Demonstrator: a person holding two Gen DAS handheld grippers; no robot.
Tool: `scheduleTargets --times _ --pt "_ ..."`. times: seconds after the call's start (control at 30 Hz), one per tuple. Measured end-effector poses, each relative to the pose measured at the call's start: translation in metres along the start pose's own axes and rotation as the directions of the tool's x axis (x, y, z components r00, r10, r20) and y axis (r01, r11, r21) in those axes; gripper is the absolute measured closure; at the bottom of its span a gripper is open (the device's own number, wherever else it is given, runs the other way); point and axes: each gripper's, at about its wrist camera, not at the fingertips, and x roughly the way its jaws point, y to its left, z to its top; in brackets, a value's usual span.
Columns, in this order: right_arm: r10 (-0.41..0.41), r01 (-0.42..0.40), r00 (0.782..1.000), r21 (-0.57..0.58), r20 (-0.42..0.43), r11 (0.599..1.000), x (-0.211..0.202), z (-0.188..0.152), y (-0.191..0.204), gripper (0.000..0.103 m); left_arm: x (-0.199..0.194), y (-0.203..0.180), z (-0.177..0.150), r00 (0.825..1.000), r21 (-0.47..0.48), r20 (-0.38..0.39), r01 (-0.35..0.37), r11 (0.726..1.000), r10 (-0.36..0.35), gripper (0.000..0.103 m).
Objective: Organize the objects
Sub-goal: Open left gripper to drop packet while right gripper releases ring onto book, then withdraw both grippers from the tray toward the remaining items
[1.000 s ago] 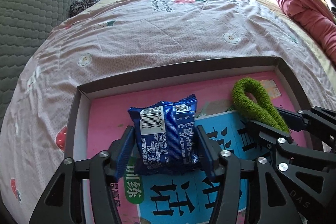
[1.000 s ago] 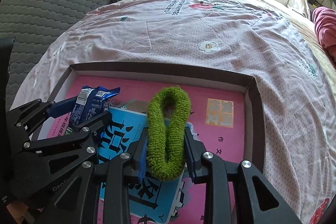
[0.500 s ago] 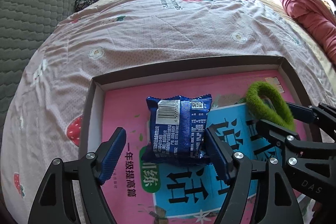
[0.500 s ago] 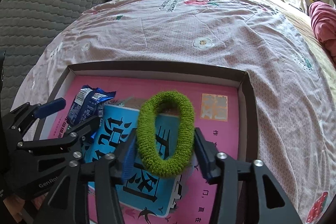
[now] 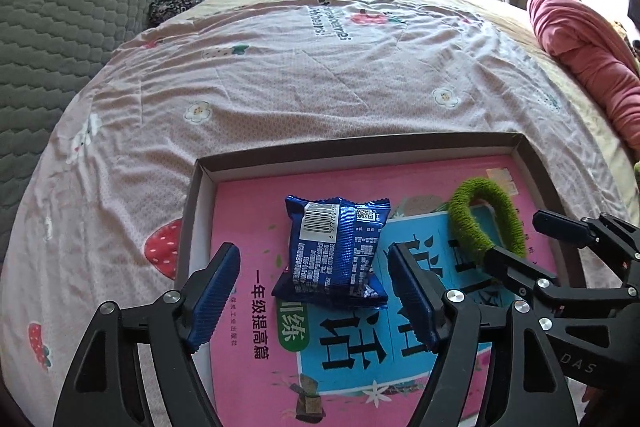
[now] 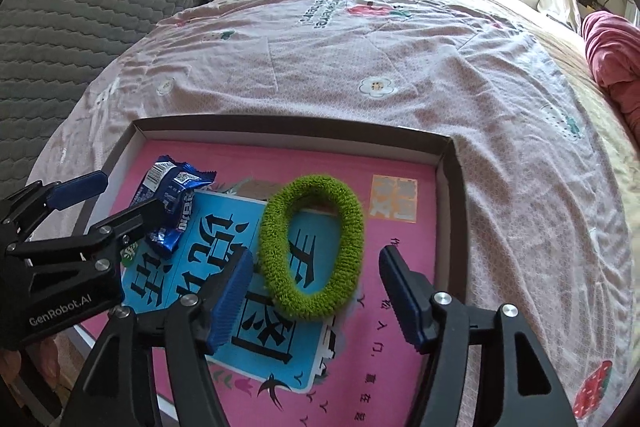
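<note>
Now both items lie released in the shallow box [image 5: 532,163]: left gripper [image 5: 316,291] stands open around the blue snack packet [image 5: 336,251] mid-box, right gripper [image 6: 316,287] (jaws opening) has freed the green scrunchie [image 6: 312,251] nearer the right wall, so placement looks complete.

Glossy foil snack packet [image 5: 338,251], fuzzy cloth hair tie [image 6: 312,247], matt cardboard box [image 6: 288,131].

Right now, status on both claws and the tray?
Left claw open, snack packet free between pads. Right claw opening, green scrunchie loose between them. Both lie on pink book in tray. Nothing blocking.
</note>
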Motion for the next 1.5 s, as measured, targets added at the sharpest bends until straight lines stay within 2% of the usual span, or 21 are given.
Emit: scheduleTargets --times 0.23,0.4,0.5,0.73,0.9,1.1,1.5 --pt "-0.004 0.005 1.0 -0.01 0.022 1.0 -0.03 -0.003 0.006 0.036 -0.029 0.002 -0.005 1.0 -0.002 -0.004 -0.025 1.0 0.025 0.024" --pt "0.002 0.0 0.997 -0.022 0.072 1.0 -0.074 -0.007 0.016 0.024 -0.065 0.006 -0.013 0.999 0.001 0.024 -0.034 0.999 0.034 0.022" --pt "0.011 -0.007 0.994 -0.035 0.107 0.999 -0.107 -0.012 0.025 0.019 -0.093 0.009 -0.019 0.998 0.007 0.048 -0.037 0.999 0.037 0.022" --pt "0.014 -0.003 0.985 -0.065 0.17 0.998 -0.178 -0.028 0.049 0.017 -0.167 0.021 -0.037 0.991 -0.01 0.126 -0.046 0.999 0.047 0.018" --pt "0.017 -0.001 0.981 -0.078 0.195 0.997 -0.22 -0.049 0.065 0.015 -0.207 0.029 -0.056 0.987 -0.013 0.152 -0.049 0.999 0.051 0.018" --pt "0.02 -0.001 0.981 -0.096 0.193 0.995 -0.248 -0.077 0.083 0.014 -0.246 0.038 -0.086 0.984 -0.02 0.169 -0.056 0.998 0.058 0.018" --pt "0.03 -0.01 0.982 -0.104 0.188 0.995 -0.284 -0.136 0.111 0.014 -0.297 0.041 -0.148 0.981 -0.015 0.183 -0.066 0.998 0.067 0.018"
